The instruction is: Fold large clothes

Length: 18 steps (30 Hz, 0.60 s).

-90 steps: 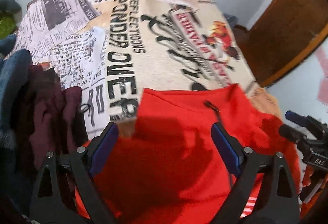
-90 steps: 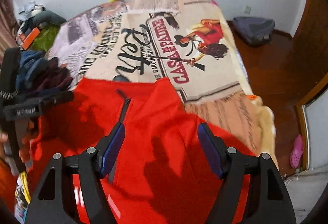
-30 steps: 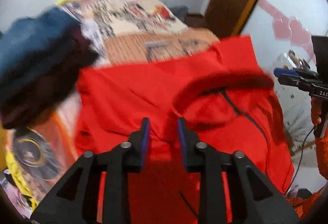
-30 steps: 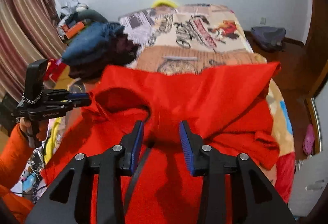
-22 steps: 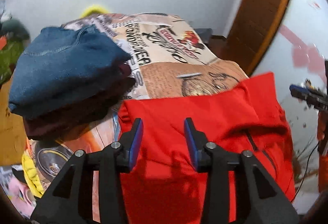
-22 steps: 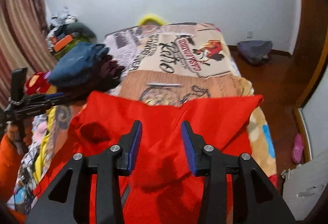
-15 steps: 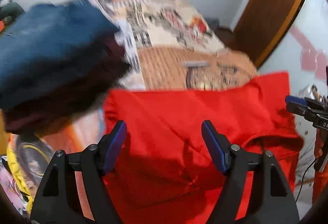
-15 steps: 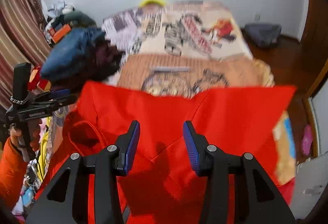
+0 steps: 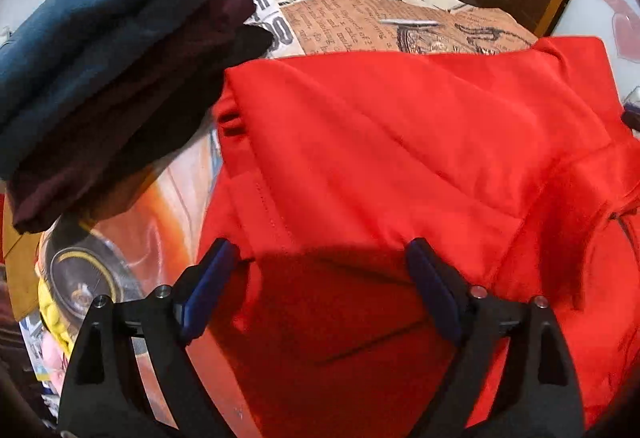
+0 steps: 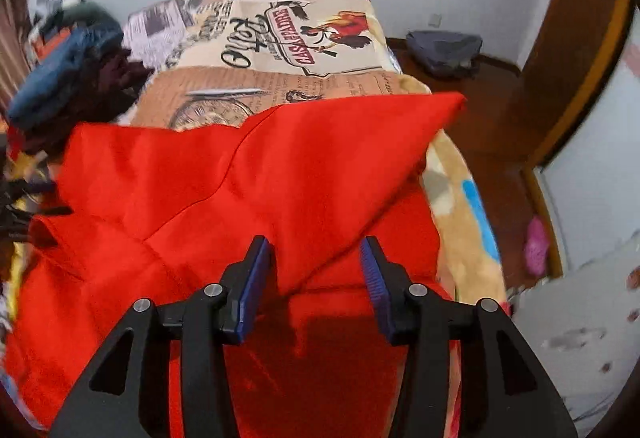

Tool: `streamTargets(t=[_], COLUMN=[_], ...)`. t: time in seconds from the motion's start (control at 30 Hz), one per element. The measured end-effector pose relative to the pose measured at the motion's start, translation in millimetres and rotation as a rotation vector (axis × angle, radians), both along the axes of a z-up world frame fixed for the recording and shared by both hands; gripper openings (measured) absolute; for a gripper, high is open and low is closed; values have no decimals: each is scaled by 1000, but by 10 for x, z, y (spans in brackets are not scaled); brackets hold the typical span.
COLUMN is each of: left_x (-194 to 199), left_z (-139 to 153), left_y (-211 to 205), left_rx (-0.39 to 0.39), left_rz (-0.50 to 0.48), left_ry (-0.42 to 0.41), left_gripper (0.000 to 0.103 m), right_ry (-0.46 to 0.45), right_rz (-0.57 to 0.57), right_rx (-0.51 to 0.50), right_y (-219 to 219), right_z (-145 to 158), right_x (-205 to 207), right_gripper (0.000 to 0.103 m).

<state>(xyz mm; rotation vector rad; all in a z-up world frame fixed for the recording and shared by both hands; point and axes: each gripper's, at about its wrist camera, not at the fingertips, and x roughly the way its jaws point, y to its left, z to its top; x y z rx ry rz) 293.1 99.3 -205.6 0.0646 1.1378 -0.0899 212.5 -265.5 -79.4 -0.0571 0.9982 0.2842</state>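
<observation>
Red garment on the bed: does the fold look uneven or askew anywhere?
Yes. In the right wrist view the folded-over layer of the red fabric garment runs diagonally, and its far right corner pokes out over the printed newspaper-pattern bedspread. Both grippers, left gripper and right gripper, stand open.

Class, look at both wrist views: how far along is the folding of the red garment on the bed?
Done: a blue and maroon stack sits folded on the bed, and the red garment has one flap doubled over. In hand: nothing; left gripper and right gripper are open above it. Left: probably further folds, then stacking.
</observation>
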Motion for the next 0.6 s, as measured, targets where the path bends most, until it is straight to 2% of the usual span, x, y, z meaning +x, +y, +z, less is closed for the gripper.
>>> streamTargets(t=[0.07,0.17,0.27,0.4,0.5,0.6], left_x=[-7,7,64,76,-28,-177], left_z=[143,411,497,303,49,42], left_y=[-28,-143,-312,-591,-739,-712], left_rx=[-8,-55,-104,-106,-57,-63], left_rz=[5,3,-15,-77,-132,-142], left_ry=[-37,-111,-127,-70,-15,-52], left_gripper=[88,88,91,92,92,93], right_ry=[-8,-44,-60,-18,19,-46], right_rz=[6,45,112,213,246,274], right_rx=[49,60,53,1,-50,-88], right_y=[-7,140,416,791,910,898], right_z=[129,273,310,115,-109,-130], right_x=[-49,-88,-99,-138,-205,-384], right_gripper=[44,44,45,45,47,52])
